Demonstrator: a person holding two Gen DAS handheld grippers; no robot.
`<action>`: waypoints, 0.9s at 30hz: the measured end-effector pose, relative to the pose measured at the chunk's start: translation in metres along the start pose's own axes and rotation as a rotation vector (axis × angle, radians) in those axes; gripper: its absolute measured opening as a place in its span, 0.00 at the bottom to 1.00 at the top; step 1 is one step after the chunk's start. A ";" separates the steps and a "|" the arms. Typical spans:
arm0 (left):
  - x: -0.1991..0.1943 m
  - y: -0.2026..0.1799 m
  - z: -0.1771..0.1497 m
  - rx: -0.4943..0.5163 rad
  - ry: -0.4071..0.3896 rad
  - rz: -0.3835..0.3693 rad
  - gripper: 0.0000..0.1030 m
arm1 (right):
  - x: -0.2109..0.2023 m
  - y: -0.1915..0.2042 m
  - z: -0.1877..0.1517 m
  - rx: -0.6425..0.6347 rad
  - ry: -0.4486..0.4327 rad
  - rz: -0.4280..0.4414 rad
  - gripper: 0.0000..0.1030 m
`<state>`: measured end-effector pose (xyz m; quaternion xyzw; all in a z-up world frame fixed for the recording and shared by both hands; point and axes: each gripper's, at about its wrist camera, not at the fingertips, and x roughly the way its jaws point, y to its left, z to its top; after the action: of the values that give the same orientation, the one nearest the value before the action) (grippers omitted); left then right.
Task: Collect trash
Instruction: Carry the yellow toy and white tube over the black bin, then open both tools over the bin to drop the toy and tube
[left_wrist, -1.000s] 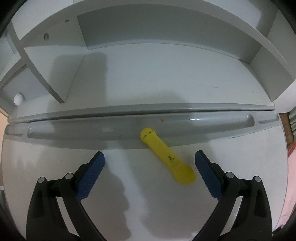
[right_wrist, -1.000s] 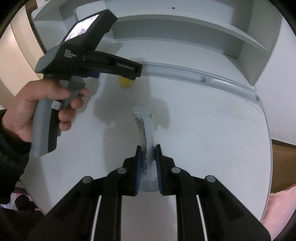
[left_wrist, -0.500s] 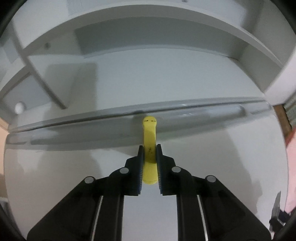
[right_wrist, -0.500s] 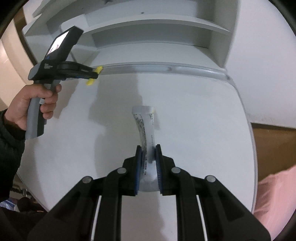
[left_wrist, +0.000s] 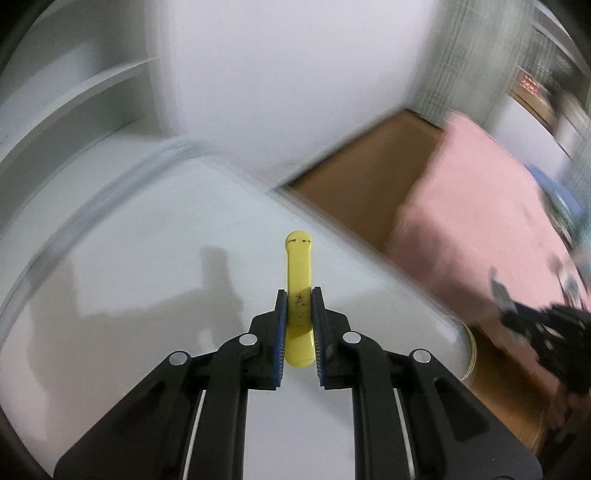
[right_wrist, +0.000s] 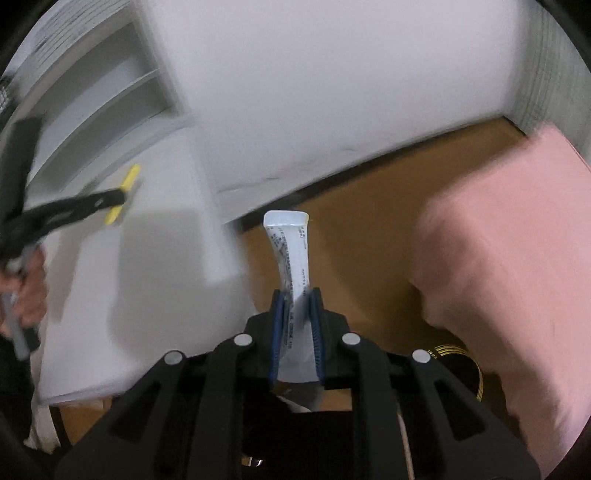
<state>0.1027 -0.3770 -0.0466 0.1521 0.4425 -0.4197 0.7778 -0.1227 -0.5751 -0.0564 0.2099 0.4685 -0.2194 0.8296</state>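
**Both grippers carrying trash off the desk**

Left wrist view: the left gripper (left_wrist: 298, 314) is pinching a yellow strip (left_wrist: 299, 273) near its lower end, so most of its length is projecting forward and clear of the white desk (left_wrist: 129, 295) below it. Beyond the desk's right edge, brown floor (left_wrist: 362, 177) and a pink cloth (left_wrist: 480, 221) are showing, blurred.

Right wrist view: the right gripper (right_wrist: 297, 314) is clamping a white printed wrapper (right_wrist: 290, 251) by its lower part; the free end is curving upward and hanging over the floor (right_wrist: 351, 229), past the desk corner (right_wrist: 218, 258). A dark round opening with a yellow rim (right_wrist: 469, 365), possibly a bin, is lying just right of the gripper. At far left, the left gripper (right_wrist: 123, 197) is holding the strip (right_wrist: 123, 192) crosswise over the desk. Both grips are judged suited to release into a container.
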 end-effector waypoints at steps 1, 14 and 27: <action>0.005 -0.022 0.002 0.041 -0.001 -0.030 0.12 | -0.004 -0.025 -0.011 0.048 -0.005 -0.040 0.15; 0.111 -0.331 -0.062 0.639 0.157 -0.440 0.12 | 0.008 -0.233 -0.165 0.529 0.082 -0.256 0.15; 0.208 -0.422 -0.097 0.823 0.292 -0.450 0.12 | 0.030 -0.282 -0.208 0.646 0.148 -0.248 0.15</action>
<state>-0.2303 -0.6796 -0.2136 0.4050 0.3663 -0.6916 0.4729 -0.4089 -0.6948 -0.2210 0.4181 0.4559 -0.4395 0.6513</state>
